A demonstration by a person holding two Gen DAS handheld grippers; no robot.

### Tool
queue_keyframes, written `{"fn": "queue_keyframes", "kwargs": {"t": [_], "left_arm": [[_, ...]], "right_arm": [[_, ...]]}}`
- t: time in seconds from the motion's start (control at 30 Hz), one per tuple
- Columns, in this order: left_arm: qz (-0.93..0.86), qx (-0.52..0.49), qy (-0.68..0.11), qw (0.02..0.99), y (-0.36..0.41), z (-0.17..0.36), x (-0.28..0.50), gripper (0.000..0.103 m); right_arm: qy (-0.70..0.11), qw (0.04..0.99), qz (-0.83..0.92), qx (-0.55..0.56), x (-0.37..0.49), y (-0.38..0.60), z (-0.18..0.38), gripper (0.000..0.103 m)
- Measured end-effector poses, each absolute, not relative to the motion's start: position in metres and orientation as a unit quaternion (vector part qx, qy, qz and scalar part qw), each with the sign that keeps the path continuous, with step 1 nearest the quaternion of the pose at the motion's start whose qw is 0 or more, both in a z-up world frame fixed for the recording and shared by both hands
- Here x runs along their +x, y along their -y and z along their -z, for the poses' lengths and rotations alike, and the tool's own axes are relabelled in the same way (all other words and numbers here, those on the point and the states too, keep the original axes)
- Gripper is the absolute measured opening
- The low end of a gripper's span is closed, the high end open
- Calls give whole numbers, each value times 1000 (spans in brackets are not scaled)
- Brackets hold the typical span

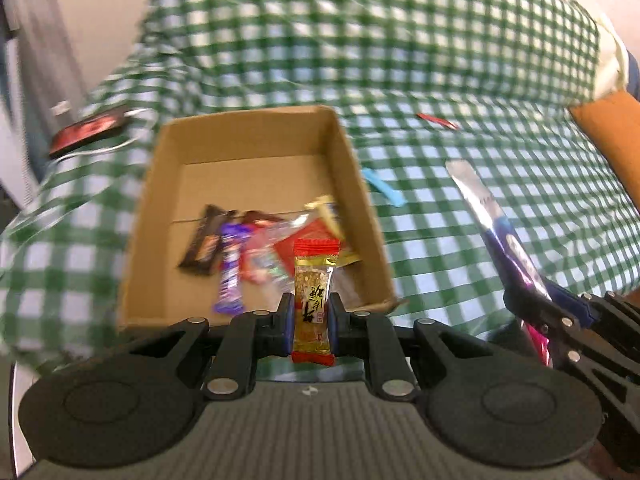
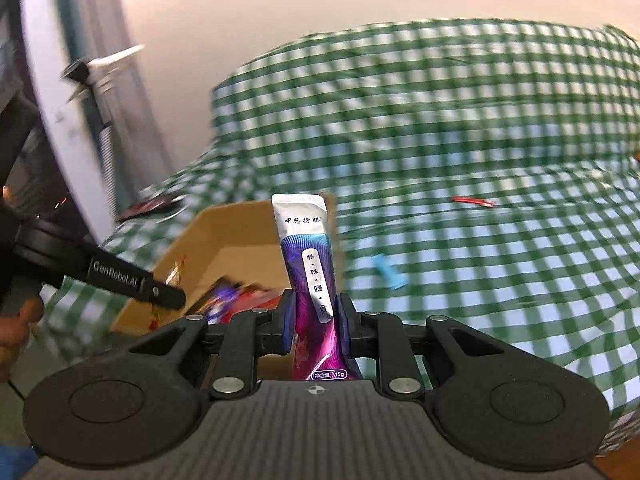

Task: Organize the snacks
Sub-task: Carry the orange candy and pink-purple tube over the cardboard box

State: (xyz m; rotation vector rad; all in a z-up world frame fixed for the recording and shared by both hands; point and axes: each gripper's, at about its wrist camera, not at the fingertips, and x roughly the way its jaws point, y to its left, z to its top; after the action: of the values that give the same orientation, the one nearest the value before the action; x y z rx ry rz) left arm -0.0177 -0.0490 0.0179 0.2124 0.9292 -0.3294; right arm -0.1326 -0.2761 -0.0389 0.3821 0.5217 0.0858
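My left gripper (image 1: 311, 312) is shut on a small gold snack bar with red ends (image 1: 314, 280), held upright over the near edge of an open cardboard box (image 1: 352, 160). Several wrapped snacks (image 1: 230, 264) lie on the box floor. My right gripper (image 2: 316, 316) is shut on a tall purple and silver sachet (image 2: 310, 264), held upright just right of the box (image 2: 192, 236). The same sachet (image 1: 496, 232) and right gripper (image 1: 536, 304) show at the right of the left wrist view. The left gripper's arm (image 2: 120, 280) crosses the left of the right wrist view.
A green checked cloth (image 1: 440, 80) covers the surface and rises behind. On it lie a blue wrapper (image 1: 384, 188), a red strip (image 1: 438, 121) and a dark red packet (image 1: 90, 130) at the left edge. An orange cushion (image 1: 612, 128) sits at the right.
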Motion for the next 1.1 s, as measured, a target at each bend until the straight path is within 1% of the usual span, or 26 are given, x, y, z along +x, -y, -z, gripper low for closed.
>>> {"fn": "queue_keyframes", "kwargs": {"t": [0.07, 0.27, 0.67, 1.1], "left_arm": [[154, 88, -443, 879, 26, -22, -29, 18], [153, 59, -430, 888, -8, -28, -47, 18], [164, 42, -421, 891, -15, -23, -56, 18], [159, 42, -434, 886, -18, -13, -34, 18]], "right_arm": [[-259, 948, -53, 175, -140, 260, 31, 23], [-262, 953, -59, 139, -158, 226, 13, 23], [-259, 959, -55, 96, -173, 202, -1, 23], [-280, 955, -56, 84, -157, 196, 6, 23]]}}
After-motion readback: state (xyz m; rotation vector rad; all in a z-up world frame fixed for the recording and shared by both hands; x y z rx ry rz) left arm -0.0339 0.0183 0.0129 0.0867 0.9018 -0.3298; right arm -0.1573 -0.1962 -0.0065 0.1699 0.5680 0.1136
